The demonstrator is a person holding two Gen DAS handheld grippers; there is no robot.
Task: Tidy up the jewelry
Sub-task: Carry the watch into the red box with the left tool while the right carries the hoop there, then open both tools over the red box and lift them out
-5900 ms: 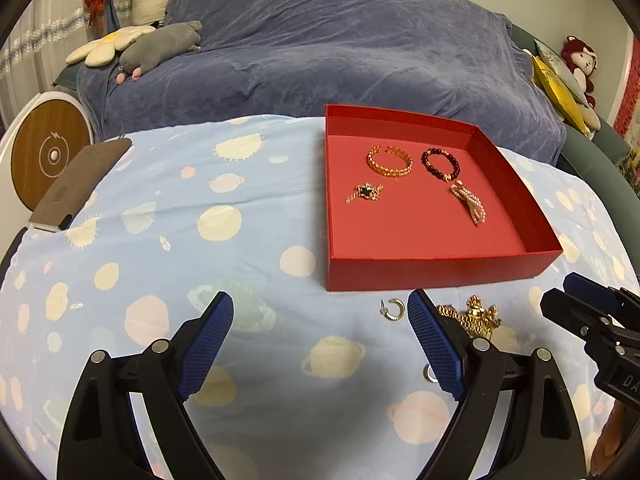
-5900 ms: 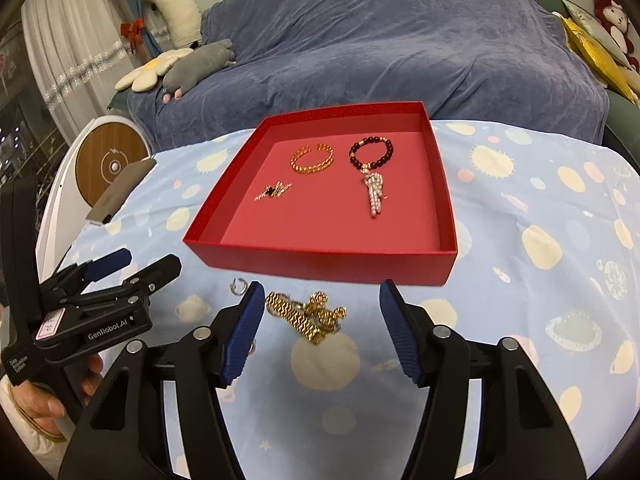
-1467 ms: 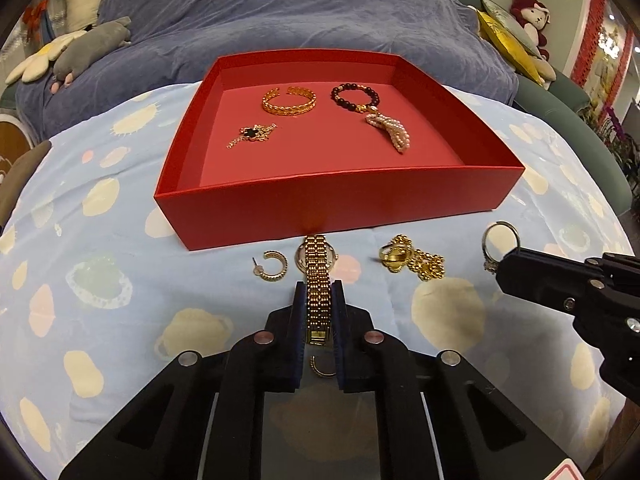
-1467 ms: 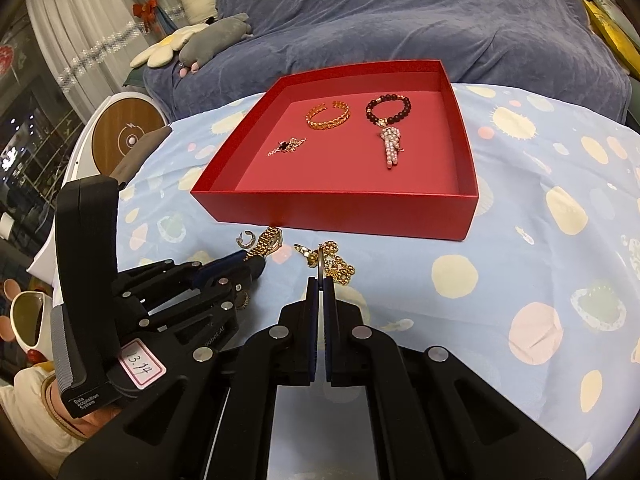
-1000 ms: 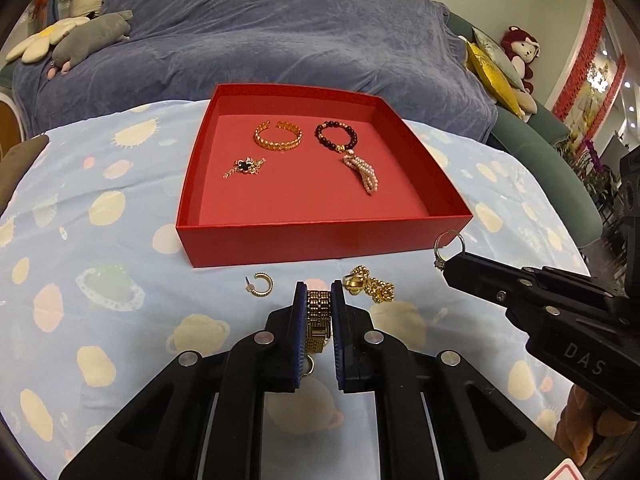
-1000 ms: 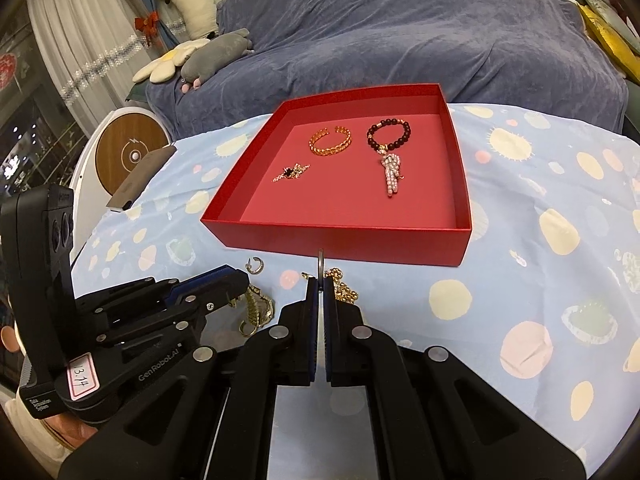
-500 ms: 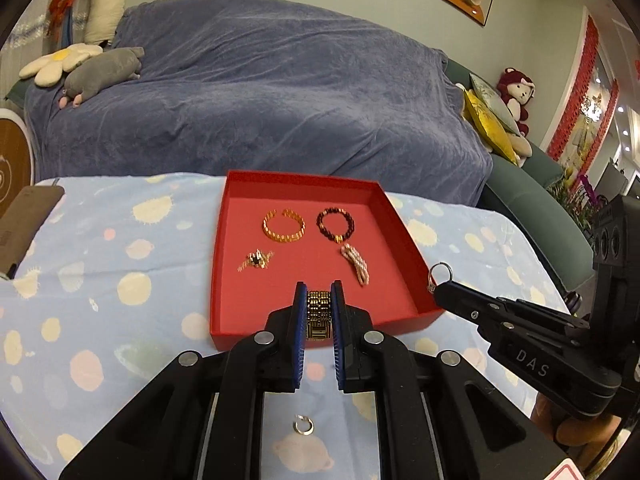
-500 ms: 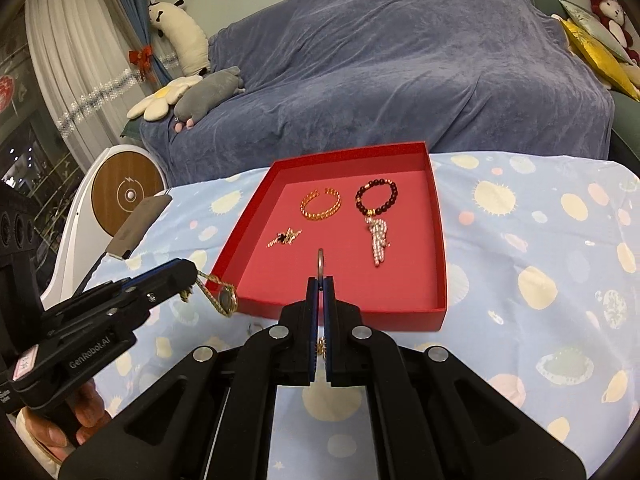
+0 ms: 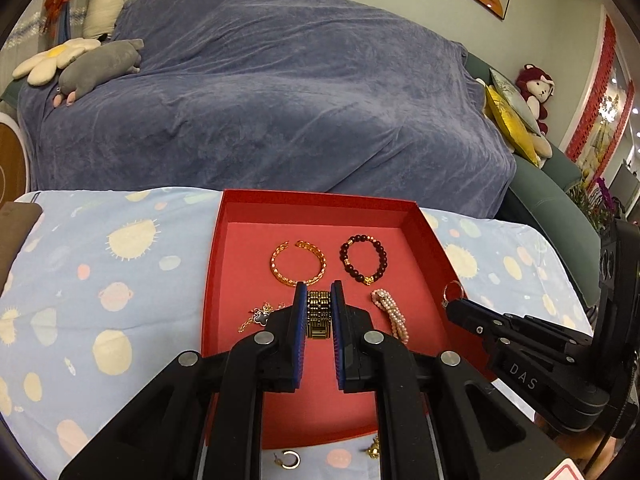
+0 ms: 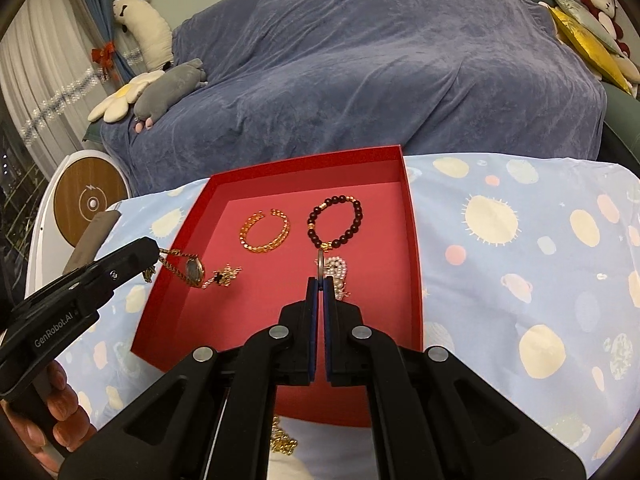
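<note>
A red tray [image 9: 211, 272] [image 10: 413, 240] lies on the blue spotted cloth. Inside it are a gold bangle [image 9: 298, 263] [image 10: 265, 230], a dark bead bracelet [image 9: 364, 259] [image 10: 335, 221], a pearl piece [image 9: 391, 313] and a small gold pendant [image 9: 260, 315] [image 10: 224, 275]. My left gripper [image 9: 318, 312] is shut on a gold watch [image 9: 318, 314] [image 10: 191, 268] and holds it above the tray's left part. My right gripper [image 10: 320, 284] is shut on a silver ring [image 10: 320, 263] [image 9: 452, 292], held above the tray near the pearl piece.
A gold hoop earring [image 9: 291, 459] and a gold chain [image 10: 283, 442] [image 9: 374, 449] lie on the cloth in front of the tray. A sofa under a blue cover [image 9: 260, 92] stands behind. A round white and wood device [image 10: 90, 196] sits at the left.
Both grippers have lifted their pieces off the cloth and moved forward over the tray. The hoop earring and gold chain stay on the cloth.
</note>
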